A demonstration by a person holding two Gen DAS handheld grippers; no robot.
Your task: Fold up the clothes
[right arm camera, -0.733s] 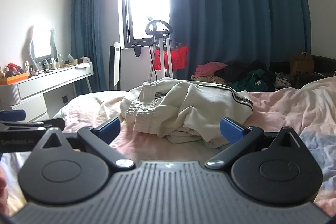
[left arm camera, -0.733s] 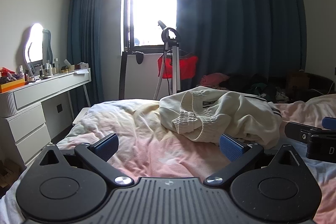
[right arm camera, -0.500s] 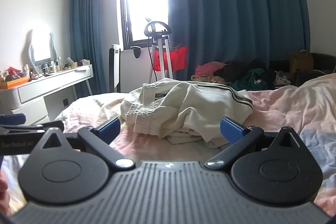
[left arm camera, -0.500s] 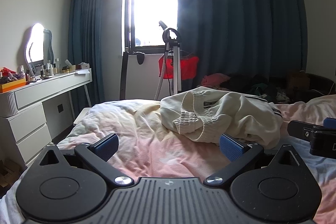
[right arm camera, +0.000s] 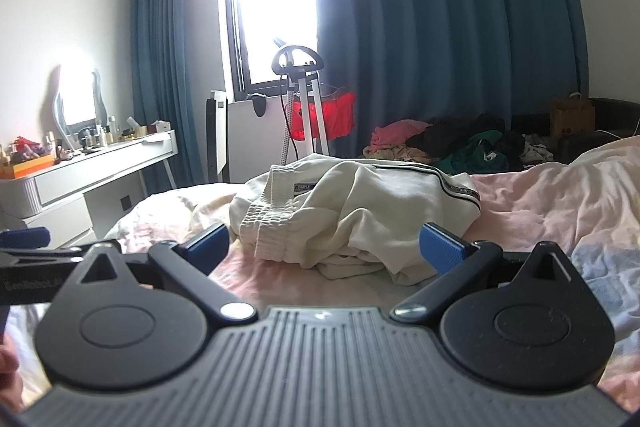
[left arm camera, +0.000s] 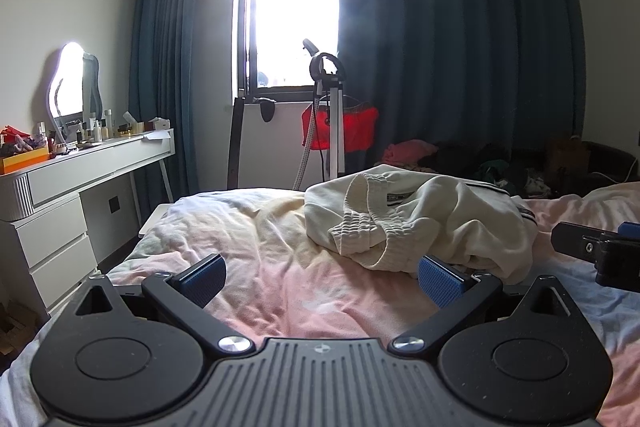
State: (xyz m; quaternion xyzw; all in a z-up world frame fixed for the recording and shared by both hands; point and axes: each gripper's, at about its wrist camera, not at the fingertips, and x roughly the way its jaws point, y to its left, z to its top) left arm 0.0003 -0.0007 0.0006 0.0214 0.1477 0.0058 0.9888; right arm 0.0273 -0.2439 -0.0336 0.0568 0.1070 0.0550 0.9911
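A crumpled cream garment [left arm camera: 420,219] [right arm camera: 352,211] with a ribbed elastic waistband and a dark side stripe lies heaped on the pink bedspread [left arm camera: 304,291] [right arm camera: 552,203]. My left gripper [left arm camera: 322,279] is open, its blue pads wide apart, low over the bed just short of the garment's near-left edge. My right gripper [right arm camera: 326,247] is also open and faces the heap's front, with nothing between its fingers. Each gripper shows at the edge of the other's view: the right one [left arm camera: 596,247] at far right, the left one [right arm camera: 28,247] at far left.
A white dressing table [left arm camera: 80,171] with a lit mirror and bottles stands left of the bed. Beyond the bed are a garment steamer stand [left arm camera: 332,115] with a red cloth, dark blue curtains [left arm camera: 460,47], a bright window and a pile of clothes [right arm camera: 440,143] at the back right.
Both grippers have tilted slightly upward and edged a little, so the garment sits lower in each view. Neither has touched it; jaws stay wide.
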